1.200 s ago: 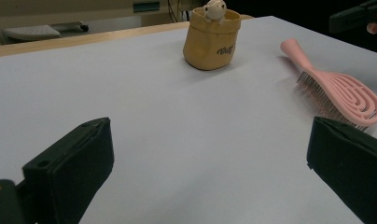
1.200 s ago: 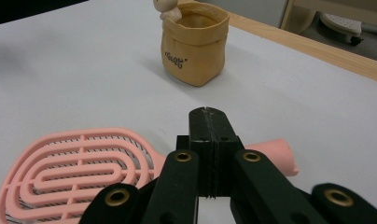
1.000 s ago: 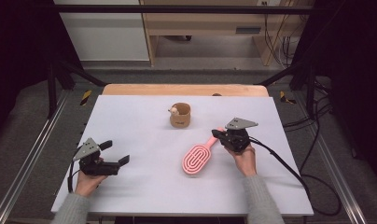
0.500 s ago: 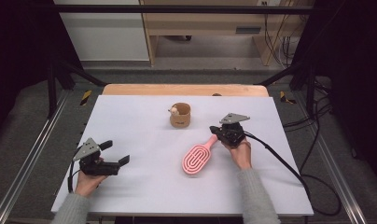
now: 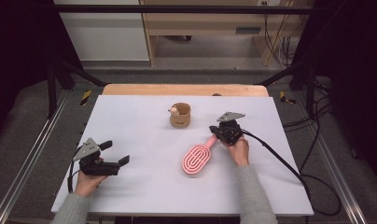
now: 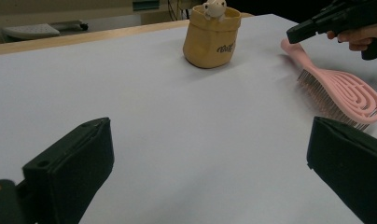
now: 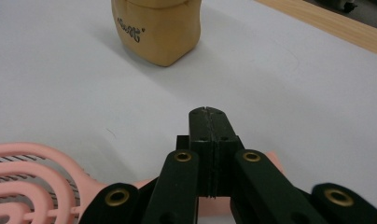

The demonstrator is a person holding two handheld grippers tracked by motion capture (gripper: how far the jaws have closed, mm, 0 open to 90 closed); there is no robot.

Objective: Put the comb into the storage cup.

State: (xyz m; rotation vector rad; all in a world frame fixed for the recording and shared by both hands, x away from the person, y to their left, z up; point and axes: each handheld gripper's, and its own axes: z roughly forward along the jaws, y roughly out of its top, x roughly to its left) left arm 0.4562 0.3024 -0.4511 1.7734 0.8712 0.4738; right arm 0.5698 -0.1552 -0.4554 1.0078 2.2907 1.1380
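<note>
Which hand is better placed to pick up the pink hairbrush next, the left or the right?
Right. The right gripper hovers with its jaws shut just above the handle of the pink hairbrush. The left gripper, open, is far away at the other side of the table.

The only writing stands on the tan pot [image 6: 210, 39], set toward the far edge of the table [image 5: 144, 186]. It is a dark script word on the pot's side, also seen in the right gripper view [image 7: 130, 27]. The letters are too blurred to read; perhaps a brand.
</note>
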